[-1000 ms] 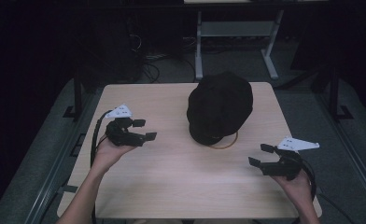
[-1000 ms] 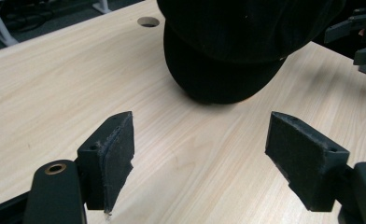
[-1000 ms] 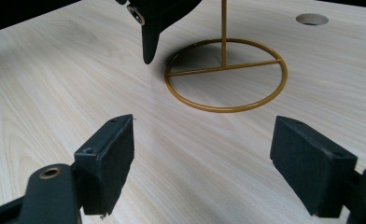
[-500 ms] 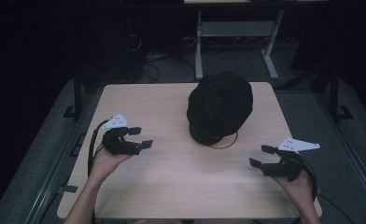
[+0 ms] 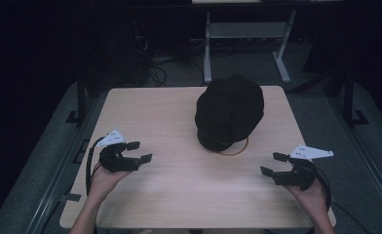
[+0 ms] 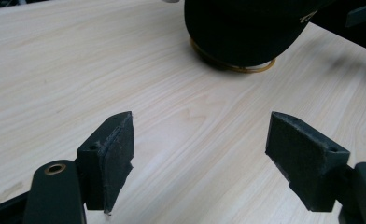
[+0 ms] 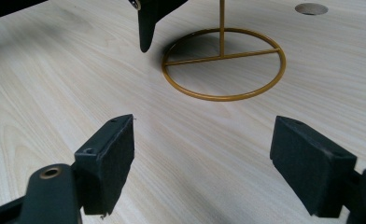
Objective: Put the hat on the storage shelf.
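Observation:
A black cap (image 5: 230, 109) sits on a thin gold stand whose ring base (image 5: 234, 150) rests on the light wooden table (image 5: 189, 195). My left gripper (image 5: 141, 151) is open over the table's near left, well left of the cap, with nothing between its jaws. My right gripper (image 5: 271, 164) hovers open and empty at the near right, just in front of the ring base. In the left gripper view the open left gripper (image 6: 200, 149) faces the cap (image 6: 246, 28). In the right gripper view the right gripper (image 7: 202, 158) faces the ring base (image 7: 223, 63), with the cap's brim (image 7: 148, 18) above.
A round cable hole (image 7: 311, 8) lies in the tabletop beyond the stand. A white metal frame (image 5: 247, 34) and cables stand on the dark floor behind the table. Bare wood lies between the two grippers.
My left gripper has drawn back toward the table's near edge, still open. The right gripper and the cap have stayed almost still.

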A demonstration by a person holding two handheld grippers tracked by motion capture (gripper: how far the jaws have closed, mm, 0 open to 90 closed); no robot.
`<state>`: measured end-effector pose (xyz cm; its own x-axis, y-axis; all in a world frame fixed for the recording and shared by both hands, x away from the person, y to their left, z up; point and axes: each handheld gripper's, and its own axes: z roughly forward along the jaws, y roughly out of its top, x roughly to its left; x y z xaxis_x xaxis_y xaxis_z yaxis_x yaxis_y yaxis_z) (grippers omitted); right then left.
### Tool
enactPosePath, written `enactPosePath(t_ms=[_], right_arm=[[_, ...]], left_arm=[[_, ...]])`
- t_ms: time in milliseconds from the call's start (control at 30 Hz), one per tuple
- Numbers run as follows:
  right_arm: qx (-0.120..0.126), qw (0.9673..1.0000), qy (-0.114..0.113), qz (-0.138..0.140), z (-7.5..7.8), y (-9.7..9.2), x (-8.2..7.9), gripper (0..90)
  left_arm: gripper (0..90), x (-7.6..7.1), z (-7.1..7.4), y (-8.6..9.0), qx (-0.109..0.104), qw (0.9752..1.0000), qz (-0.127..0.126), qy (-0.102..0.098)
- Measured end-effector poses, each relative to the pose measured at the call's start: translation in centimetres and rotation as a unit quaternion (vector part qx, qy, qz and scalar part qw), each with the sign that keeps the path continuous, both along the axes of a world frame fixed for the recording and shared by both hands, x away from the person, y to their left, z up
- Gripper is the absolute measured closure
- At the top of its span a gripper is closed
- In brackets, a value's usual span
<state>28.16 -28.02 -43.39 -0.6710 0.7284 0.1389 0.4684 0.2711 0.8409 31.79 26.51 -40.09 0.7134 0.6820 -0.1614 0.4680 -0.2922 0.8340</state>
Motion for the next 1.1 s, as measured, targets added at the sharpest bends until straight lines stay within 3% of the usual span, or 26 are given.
enactPosePath(t_ms=[300, 500, 733, 1100], right_arm=[[-0.004, 1.0000, 0.001, 0.001, 0.0, 0.1, -0.1, 21.4], [-0.006, 1.0000, -0.001, 0.007, 0.0, 0.4, -0.3, 21.4], [-0.012, 0.9998, -0.003, 0.017, -0.1, 0.9, -0.5, 21.4], [-0.020, 0.9995, -0.005, 0.025, -0.2, 1.2, -0.7, 21.4]], left_arm=[[23.1, -1.2, -0.6, 1.3, 0.003, 0.9999, 0.011, 0.002], [23.0, -1.9, -1.1, 1.2, 0.012, 0.9999, 0.012, 0.001], [22.8, -2.1, -2.2, 0.8, 0.033, 0.9994, 0.001, 0.013], [21.4, -2.1, -2.9, 0.1, 0.037, 0.9988, -0.020, 0.026]])
